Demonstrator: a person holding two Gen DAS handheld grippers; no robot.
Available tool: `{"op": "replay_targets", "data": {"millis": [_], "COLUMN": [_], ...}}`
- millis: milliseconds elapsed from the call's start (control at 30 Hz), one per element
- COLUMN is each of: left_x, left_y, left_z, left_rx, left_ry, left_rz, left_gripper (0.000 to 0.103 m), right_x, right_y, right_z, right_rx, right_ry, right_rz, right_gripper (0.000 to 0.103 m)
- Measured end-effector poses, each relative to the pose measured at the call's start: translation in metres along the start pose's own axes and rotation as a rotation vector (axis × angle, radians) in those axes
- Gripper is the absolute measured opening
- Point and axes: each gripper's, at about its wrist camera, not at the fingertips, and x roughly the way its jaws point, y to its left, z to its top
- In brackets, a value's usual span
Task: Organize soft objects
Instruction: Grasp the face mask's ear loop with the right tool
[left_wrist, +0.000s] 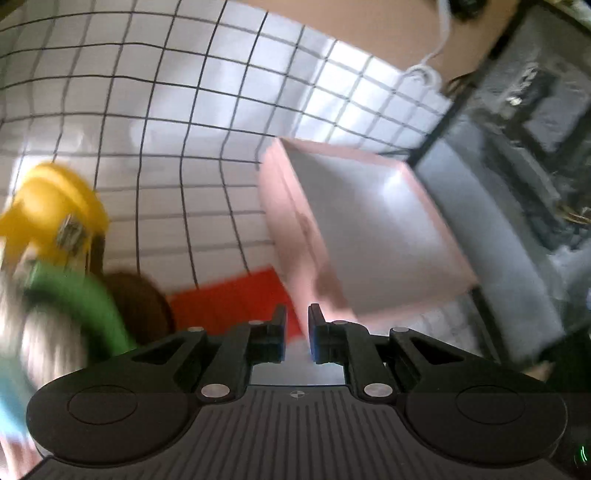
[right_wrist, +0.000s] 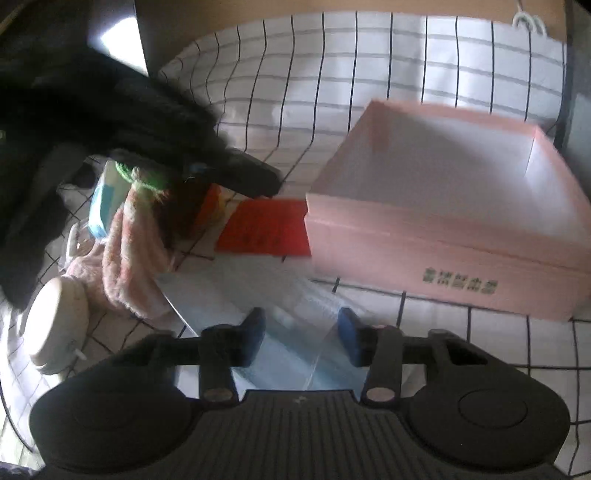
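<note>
- The open box (right_wrist: 443, 236) sits on the gridded cloth (right_wrist: 369, 66), at the right.
- A flat card (right_wrist: 264, 229) lies just left of it.
- A fleecy cloth (right_wrist: 125, 258) and round case (right_wrist: 55, 325) lie further left.

One open pink cardboard box (right_wrist: 443, 236) — beside it one flat red card (right_wrist: 264, 229), one clear plastic packet (right_wrist: 266, 295), one fluffy pink cloth (right_wrist: 125, 258), one round cream disc (right_wrist: 55, 325) and one yellow plastic piece (left_wrist: 51, 206).
</note>
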Motion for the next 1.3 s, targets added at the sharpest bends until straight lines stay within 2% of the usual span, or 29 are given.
{"op": "replay_targets", "data": {"millis": [67,167,300,433,533,633,733,800,833,900,1067,1100,1133,1167,1300], "left_x": [0.018,0.041,0.057,0.065,0.058,0.053,0.043,0.036,0.03,0.012,-0.039,-0.049,-0.056,-0.062,-0.074], "left_y": [0.006,0.013,0.02,0.019,0.017,0.019,0.015,0.01,0.007,0.001,-0.003,-0.002,0.0,0.002,0.011], "left_z": [0.014,0.028,0.04,0.031,0.02,0.007,-0.013,-0.026,-0.035,-0.048,-0.072,-0.078,-0.084,-0.089,-0.109], "left_rx": [0.025,0.063,0.114,0.141,0.14,0.075,0.071,0.061,0.06,0.06,-0.055,-0.072,-0.085,-0.1,-0.177], "left_ry": [0.025,0.048,0.093,0.197,0.201,0.219,0.264,0.294,0.294,0.239,0.096,0.079,0.066,0.056,0.039], "left_rz": [0.04,0.095,0.112,0.025,-0.013,-0.074,-0.129,-0.157,-0.158,-0.133,-0.15,-0.13,-0.101,-0.074,-0.046], "left_gripper": [0.013,0.013,0.013,0.013,0.013,0.013,0.013,0.013,0.013,0.013,0.013,0.013,0.013,0.013,0.013], "right_x": [-0.004,-0.017,-0.043,-0.069,-0.083,-0.092,-0.092,-0.091,-0.089,-0.083,-0.075,-0.075,-0.075,-0.074,-0.048], "right_y": [0.003,0.001,-0.012,-0.029,-0.041,-0.044,-0.04,-0.035,-0.032,-0.025,-0.005,0.004,0.015,0.026,0.057], "right_z": [-0.002,-0.014,-0.034,-0.052,-0.063,-0.065,-0.057,-0.051,-0.049,-0.046,-0.033,-0.029,-0.026,-0.024,-0.036], "right_rx": [-0.029,-0.037,-0.015,0.033,0.101,0.108,0.071,0.031,0.005,-0.044,-0.153,-0.201,-0.261,-0.328,-0.571], "right_ry": [0.035,0.075,0.129,0.158,0.156,0.11,0.06,0.036,0.03,0.028,0.037,0.026,0.012,-0.002,-0.008], "right_rz": [0.005,-0.004,-0.043,-0.121,-0.108,-0.127,-0.157,-0.132,-0.111,-0.073,0.02,0.038,0.046,0.039,-0.081], "right_gripper": [0.035,0.035,0.034,0.034,0.035,0.045,0.052,0.059,0.061,0.061,0.061,0.062,0.068,0.073,0.074]}}
